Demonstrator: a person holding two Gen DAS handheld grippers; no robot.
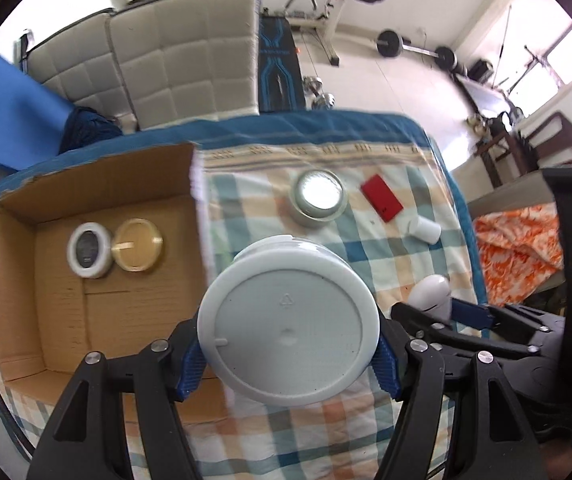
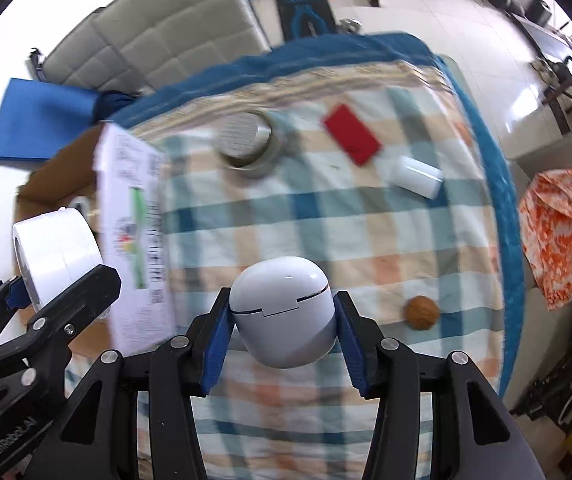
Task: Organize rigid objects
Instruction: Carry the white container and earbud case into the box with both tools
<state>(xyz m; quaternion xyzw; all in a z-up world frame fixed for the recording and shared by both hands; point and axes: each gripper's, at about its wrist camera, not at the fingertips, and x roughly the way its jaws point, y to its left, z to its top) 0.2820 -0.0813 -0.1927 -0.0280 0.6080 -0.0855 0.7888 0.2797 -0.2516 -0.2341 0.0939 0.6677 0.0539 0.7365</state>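
Above the checked cloth (image 2: 326,216), each hand-held gripper clamps something: left (image 1: 288,354) a white jar (image 1: 288,328), right (image 2: 283,330) a white case (image 2: 283,316).

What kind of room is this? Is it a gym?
Probably a room in a home that doubles as a gym: barbells and a weight bench stand on the tiled floor, while a padded grey sofa sits beside a table under a checked cloth.

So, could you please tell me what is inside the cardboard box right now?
In the cardboard box, two round things lie side by side on the floor: a white-rimmed dark disc and a gold lid. The near right corner is covered by the white jar in the left claw.
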